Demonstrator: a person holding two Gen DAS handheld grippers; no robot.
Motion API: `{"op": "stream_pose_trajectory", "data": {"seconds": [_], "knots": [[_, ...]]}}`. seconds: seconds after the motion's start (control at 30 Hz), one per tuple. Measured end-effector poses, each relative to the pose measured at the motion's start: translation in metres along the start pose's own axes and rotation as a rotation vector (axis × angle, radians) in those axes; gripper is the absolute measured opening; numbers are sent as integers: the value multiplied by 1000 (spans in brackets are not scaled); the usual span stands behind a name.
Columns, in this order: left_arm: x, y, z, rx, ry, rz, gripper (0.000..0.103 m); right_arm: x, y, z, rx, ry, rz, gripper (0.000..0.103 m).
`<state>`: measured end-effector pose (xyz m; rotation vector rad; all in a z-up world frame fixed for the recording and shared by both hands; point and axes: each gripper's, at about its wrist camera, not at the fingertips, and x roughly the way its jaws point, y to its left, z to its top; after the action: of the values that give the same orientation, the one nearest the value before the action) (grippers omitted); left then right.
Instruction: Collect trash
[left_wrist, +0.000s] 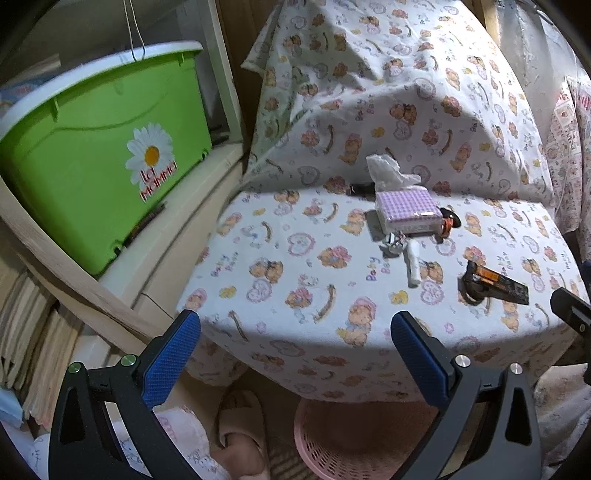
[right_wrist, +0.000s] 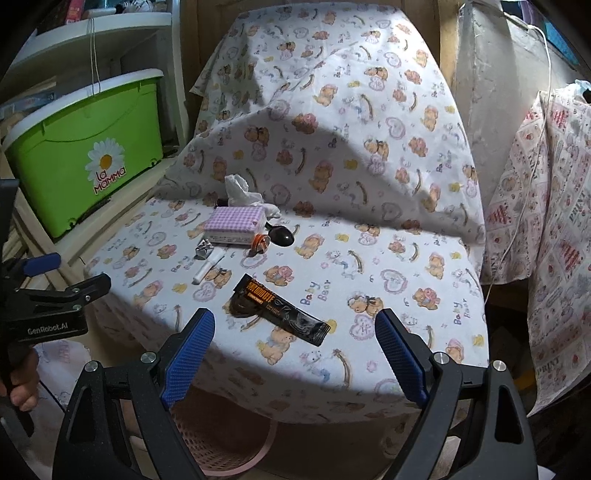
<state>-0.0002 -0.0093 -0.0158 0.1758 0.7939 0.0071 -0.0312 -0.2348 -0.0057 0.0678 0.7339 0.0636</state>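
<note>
**Both grippers open above the littered worktop**

The right gripper (right_wrist: 295, 354) and left gripper (left_wrist: 295, 354) hover with fingers apart, holding nothing. The black wrapper (right_wrist: 280, 314) lies near the worktop's (right_wrist: 406, 258) front edge, directly above the pink basket (right_wrist: 221, 443), probably meant as the bin.

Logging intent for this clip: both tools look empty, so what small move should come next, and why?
Probably ease the right tool forward and down onto the black wrapper. It is open and empty, the wrapper lies flat on the cloth almost straight ahead of it, nearer than the other litter, and the pink basket waits below.
</note>
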Motion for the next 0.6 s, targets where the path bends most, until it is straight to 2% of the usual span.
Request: {"op": "stream_pose_trajectory", "data": {"seconds": [0.07, 0.13, 0.3, 0.6], "knots": [[-2, -1, 0, 5, -26, 10, 102, 6, -2, 0, 43, 62, 38, 90], [-4, 0, 1, 0, -54, 20, 102, 8, -1, 0, 50, 76, 43, 90], [-1, 5, 4, -46, -78, 25, 102, 15, 2, 2, 16, 83, 0, 90], [4, 7, 9, -62, -86, 6, 102, 26, 4, 3, 10, 82, -3, 90]]}}
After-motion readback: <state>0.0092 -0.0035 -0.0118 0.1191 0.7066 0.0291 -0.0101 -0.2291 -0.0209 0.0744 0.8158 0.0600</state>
